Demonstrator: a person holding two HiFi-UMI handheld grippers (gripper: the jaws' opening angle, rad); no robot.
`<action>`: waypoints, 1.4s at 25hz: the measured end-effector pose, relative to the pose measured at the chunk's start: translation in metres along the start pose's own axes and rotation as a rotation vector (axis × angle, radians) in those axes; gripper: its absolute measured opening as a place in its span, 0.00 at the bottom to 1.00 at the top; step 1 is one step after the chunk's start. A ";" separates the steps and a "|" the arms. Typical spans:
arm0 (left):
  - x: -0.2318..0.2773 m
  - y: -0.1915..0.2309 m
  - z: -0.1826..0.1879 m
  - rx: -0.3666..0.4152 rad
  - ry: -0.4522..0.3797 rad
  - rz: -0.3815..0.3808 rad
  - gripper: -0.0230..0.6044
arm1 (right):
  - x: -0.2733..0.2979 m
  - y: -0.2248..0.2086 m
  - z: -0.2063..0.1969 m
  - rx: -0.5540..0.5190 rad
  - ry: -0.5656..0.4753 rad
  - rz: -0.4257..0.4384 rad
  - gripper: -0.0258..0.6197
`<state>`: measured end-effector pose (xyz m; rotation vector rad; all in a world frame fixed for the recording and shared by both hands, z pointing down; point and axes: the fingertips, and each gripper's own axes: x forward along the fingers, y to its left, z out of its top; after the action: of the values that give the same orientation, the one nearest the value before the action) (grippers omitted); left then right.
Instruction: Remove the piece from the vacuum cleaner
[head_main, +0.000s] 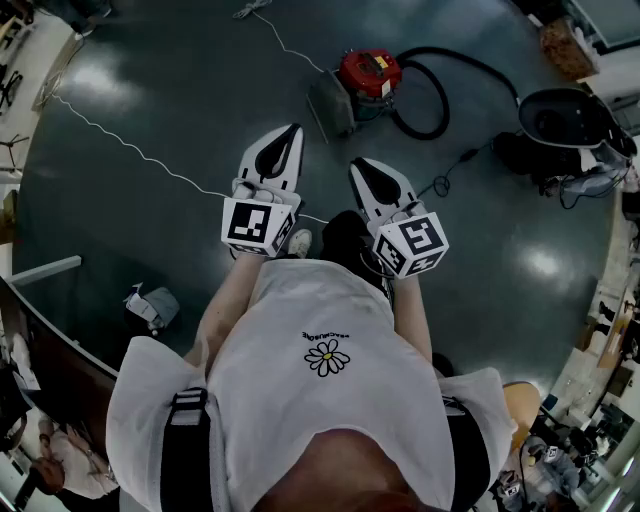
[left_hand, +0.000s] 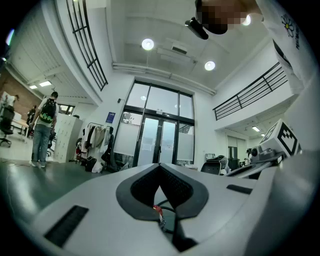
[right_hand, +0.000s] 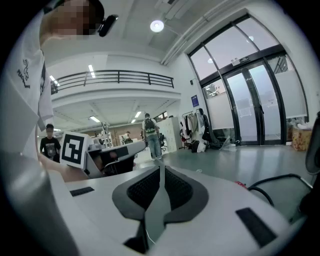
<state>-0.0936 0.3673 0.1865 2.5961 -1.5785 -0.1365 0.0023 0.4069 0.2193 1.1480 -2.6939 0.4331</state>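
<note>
Now the left tongs and right tongs stand shut and empty, well short of the vacuum cleaner ahead; arriving unopened, they could merely shove it.

The dark, glossy floor carries a red vacuum cleaner with its black hose looped beside it, a thin white cord trailing across, and a small grey-white object well apart.

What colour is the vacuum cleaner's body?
The vacuum cleaner is red, seen best in the head view.
</note>
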 end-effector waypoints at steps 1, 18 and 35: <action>0.007 0.009 -0.003 -0.011 0.001 0.013 0.03 | 0.008 -0.007 -0.002 -0.012 0.014 0.001 0.10; 0.260 0.091 -0.073 -0.087 0.122 0.183 0.03 | 0.179 -0.280 0.017 0.011 0.185 -0.006 0.10; 0.386 0.172 -0.328 -0.340 0.529 0.261 0.11 | 0.359 -0.447 -0.137 0.084 0.571 0.003 0.10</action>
<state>-0.0256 -0.0415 0.5249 1.9367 -1.5103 0.2590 0.0878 -0.0842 0.5345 0.8693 -2.1963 0.7496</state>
